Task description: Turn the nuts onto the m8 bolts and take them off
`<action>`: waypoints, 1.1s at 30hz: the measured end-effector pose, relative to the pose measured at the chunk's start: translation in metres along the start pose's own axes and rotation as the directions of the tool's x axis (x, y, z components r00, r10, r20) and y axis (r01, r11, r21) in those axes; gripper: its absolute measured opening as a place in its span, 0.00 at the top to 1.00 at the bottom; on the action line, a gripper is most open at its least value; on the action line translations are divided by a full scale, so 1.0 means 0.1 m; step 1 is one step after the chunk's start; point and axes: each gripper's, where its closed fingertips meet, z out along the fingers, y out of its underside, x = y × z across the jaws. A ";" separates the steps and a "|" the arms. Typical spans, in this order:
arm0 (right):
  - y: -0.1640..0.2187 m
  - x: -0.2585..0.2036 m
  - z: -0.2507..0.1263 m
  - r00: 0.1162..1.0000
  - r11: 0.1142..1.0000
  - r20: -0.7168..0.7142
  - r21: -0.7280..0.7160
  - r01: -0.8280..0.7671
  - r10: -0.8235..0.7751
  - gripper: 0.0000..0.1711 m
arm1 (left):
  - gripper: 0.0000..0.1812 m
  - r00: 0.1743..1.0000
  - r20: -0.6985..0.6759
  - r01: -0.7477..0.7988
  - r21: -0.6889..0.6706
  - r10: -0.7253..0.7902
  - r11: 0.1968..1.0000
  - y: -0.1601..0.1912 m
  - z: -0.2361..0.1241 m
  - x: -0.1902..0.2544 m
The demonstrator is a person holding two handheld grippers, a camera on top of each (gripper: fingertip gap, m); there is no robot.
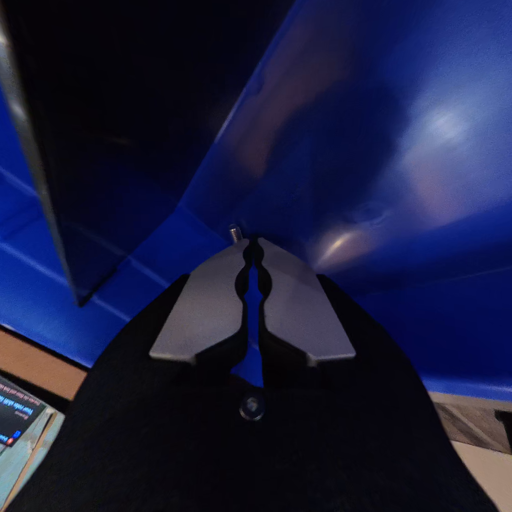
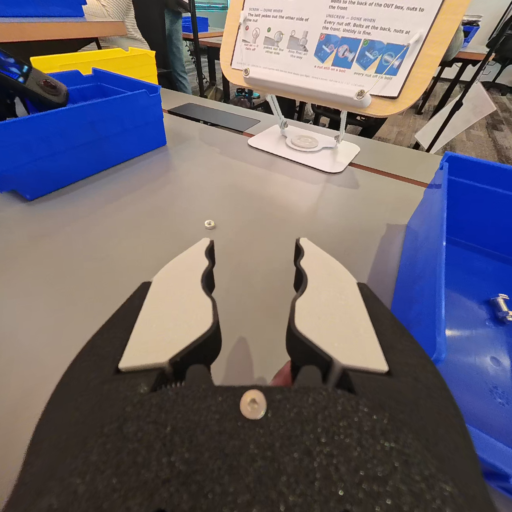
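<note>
In the left wrist view my left gripper (image 1: 253,241) is deep inside a blue bin (image 1: 388,138), with its fingertips closed against each other. The threaded end of a silver bolt (image 1: 234,231) peeks out just left of the tips, beside the left finger and not between the pads. In the right wrist view my right gripper (image 2: 253,243) is open and empty, low over the grey table (image 2: 110,249). A silver nut (image 2: 210,224) lies on the table just beyond its left fingertip. The left gripper's body (image 2: 33,83) shows inside the far left blue bin (image 2: 83,138).
A second blue bin (image 2: 465,249) stands at the right and holds a bolt with a nut on it (image 2: 502,309). An instruction board on a white stand (image 2: 304,144) is at the table's far edge. A yellow bin (image 2: 97,61) sits behind the left bin.
</note>
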 end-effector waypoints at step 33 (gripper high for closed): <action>-0.08 -0.10 -0.06 0.998 0.998 0.009 0.010 0.056 -0.056 0.72 | 0.74 0.978 -0.061 -0.201 -0.029 0.199 0.979 0.07 -0.11 0.03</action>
